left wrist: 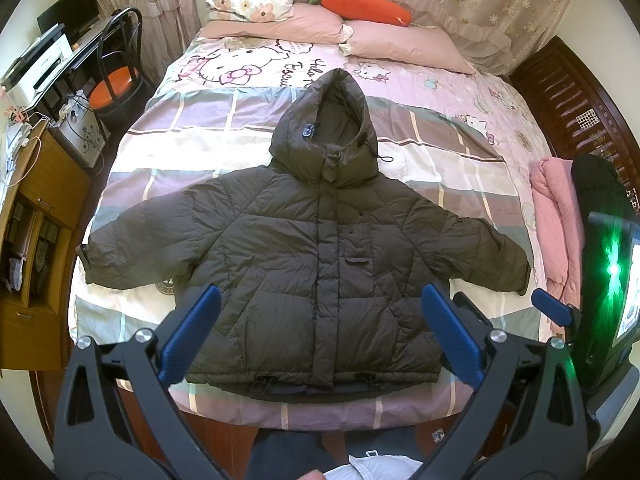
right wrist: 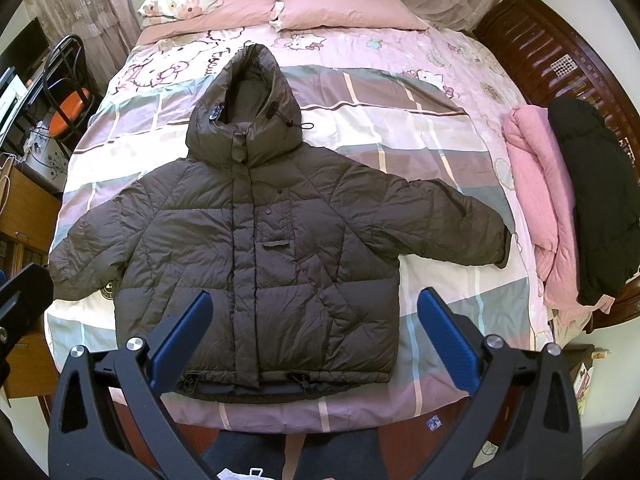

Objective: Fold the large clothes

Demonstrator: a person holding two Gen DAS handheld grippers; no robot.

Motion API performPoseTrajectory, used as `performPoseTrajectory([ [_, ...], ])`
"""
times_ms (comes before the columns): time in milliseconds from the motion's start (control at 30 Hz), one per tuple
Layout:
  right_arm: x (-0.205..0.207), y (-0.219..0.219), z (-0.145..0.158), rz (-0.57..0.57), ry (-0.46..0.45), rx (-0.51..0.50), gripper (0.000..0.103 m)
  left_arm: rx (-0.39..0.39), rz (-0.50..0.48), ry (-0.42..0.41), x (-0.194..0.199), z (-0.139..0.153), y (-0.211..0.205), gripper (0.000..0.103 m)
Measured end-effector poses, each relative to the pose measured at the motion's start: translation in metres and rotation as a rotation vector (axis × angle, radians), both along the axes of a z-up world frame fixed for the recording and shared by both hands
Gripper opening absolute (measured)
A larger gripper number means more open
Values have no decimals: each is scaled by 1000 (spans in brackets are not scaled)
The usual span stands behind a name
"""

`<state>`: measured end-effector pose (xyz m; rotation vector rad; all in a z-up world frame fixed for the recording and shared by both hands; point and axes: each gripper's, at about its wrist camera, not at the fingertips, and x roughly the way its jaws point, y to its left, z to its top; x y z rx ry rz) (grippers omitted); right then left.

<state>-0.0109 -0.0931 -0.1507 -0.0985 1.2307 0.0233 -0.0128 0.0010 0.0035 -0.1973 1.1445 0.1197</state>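
Observation:
A dark olive hooded puffer jacket (left wrist: 304, 256) lies flat, front up, on the bed, sleeves spread to both sides and hood pointing toward the pillows. It also shows in the right wrist view (right wrist: 260, 248). My left gripper (left wrist: 320, 300) is open and empty, held above the jacket's lower hem near the foot of the bed. My right gripper (right wrist: 316, 304) is open and empty too, above the jacket's lower right part. The right gripper's blue fingertip (left wrist: 554, 306) shows at the right edge of the left wrist view.
The bed (left wrist: 440, 128) has a pink Hello Kitty cover, pillows (left wrist: 404, 44) and an orange carrot plush (left wrist: 364, 0) at its head. Folded pink (right wrist: 536, 184) and black (right wrist: 592, 200) clothes lie at its right edge. A desk, chair (left wrist: 116, 80) and wooden cabinet (left wrist: 36, 220) stand to the left.

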Motion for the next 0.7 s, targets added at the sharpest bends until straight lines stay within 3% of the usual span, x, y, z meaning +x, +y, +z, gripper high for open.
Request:
performPoseTrajectory([
  [567, 0, -2, -5, 0, 9, -1, 102, -2, 1, 1, -1, -1, 0, 101],
  [700, -1, -6, -26, -1, 30, 0, 102, 3, 1, 5, -1, -4, -1, 101],
])
